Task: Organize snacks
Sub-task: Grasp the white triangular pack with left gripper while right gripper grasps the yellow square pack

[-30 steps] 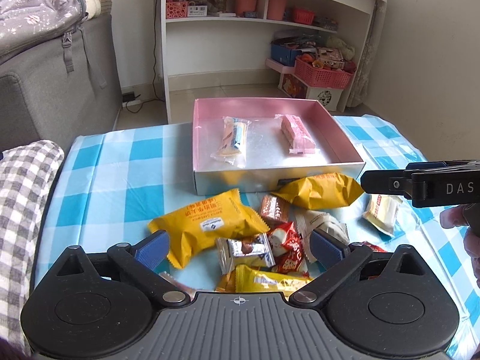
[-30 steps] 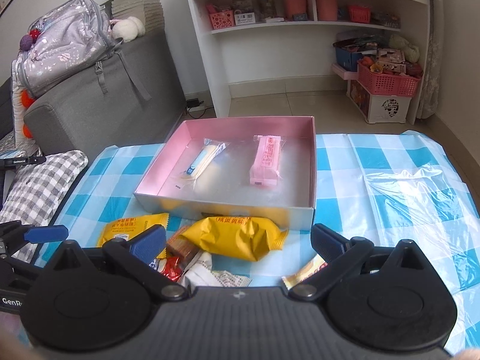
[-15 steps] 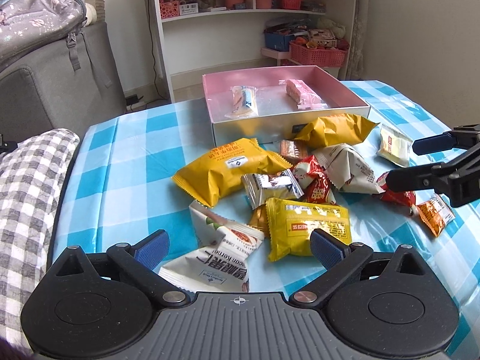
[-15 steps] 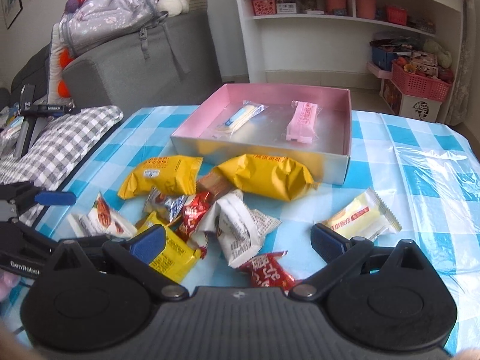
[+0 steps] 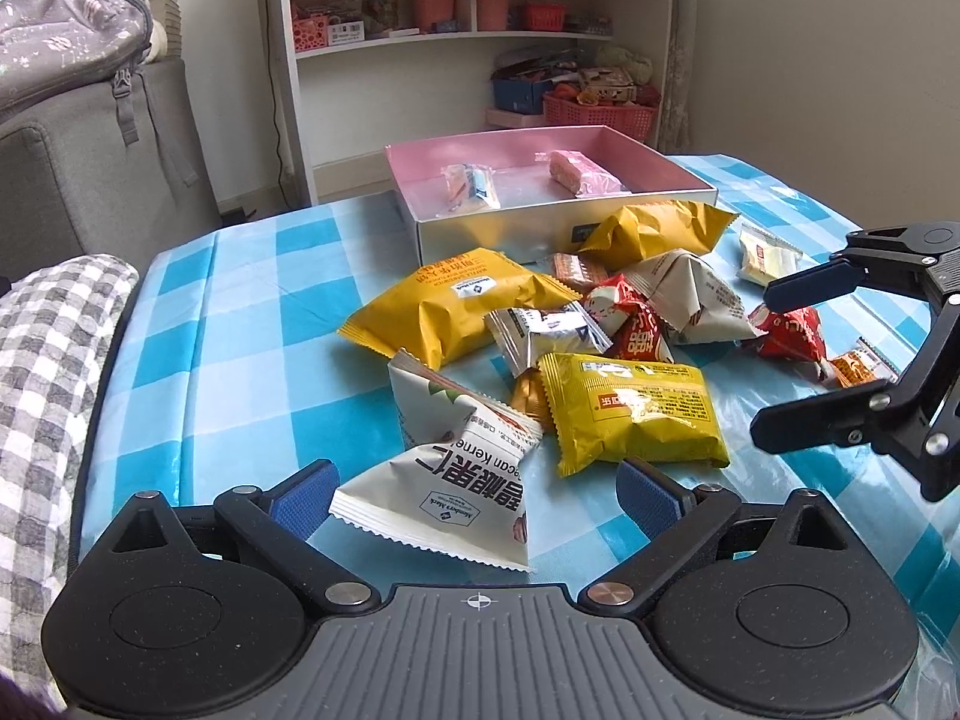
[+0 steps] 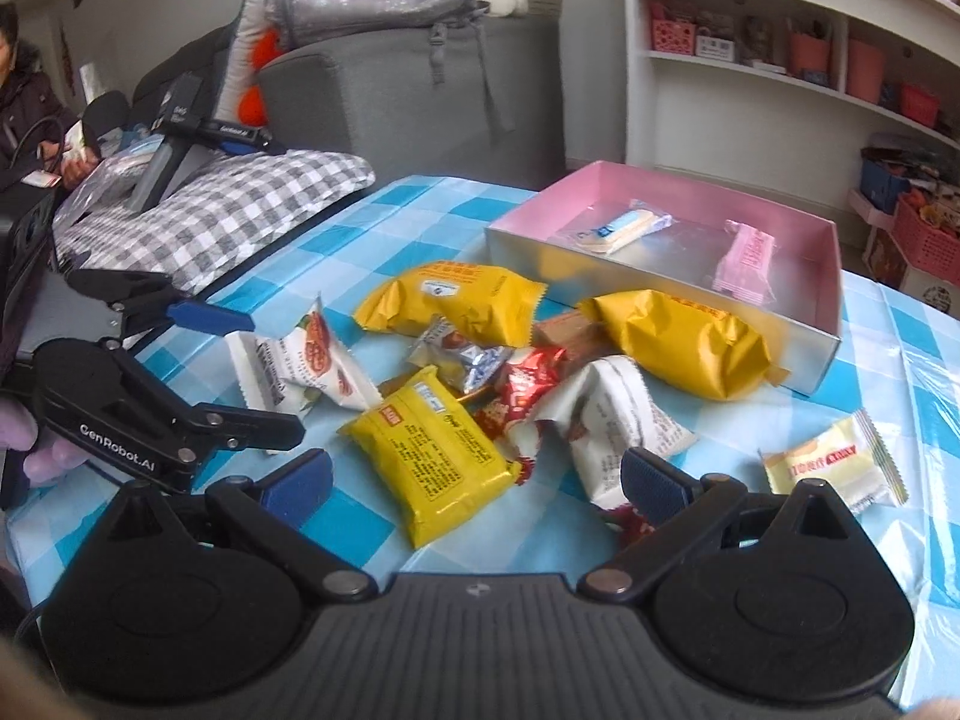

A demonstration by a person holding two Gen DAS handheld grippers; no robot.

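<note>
A pink-lined box (image 5: 660, 159) (image 6: 834, 276) stands at the far side of the blue checked table and holds a clear-wrapped biscuit (image 5: 471, 183) and a pink bar (image 5: 582, 171). Several snack packets lie in a heap before it: two orange-yellow packs (image 5: 456, 312) (image 5: 654, 228), a yellow pack (image 5: 630, 414) (image 6: 432, 450), white nut packs (image 5: 456, 480) (image 6: 300, 360), red sweets (image 5: 786, 333). My left gripper (image 5: 477, 489) is open, low over the near white pack. My right gripper (image 6: 477, 474) is open over the yellow pack, and also shows in the left wrist view (image 5: 774, 360).
A cream packet (image 6: 834, 468) lies apart at the right. A grey checked cushion (image 6: 210, 210) and grey sofa (image 5: 90, 168) border the table's left side. A white shelf unit (image 5: 480, 30) and red baskets (image 5: 594, 111) stand behind. A seated person (image 6: 24, 114) is far left.
Both grippers have pulled back from the box toward the near side of the table, so the whole heap of packets has come into view. Both stay open and empty.
</note>
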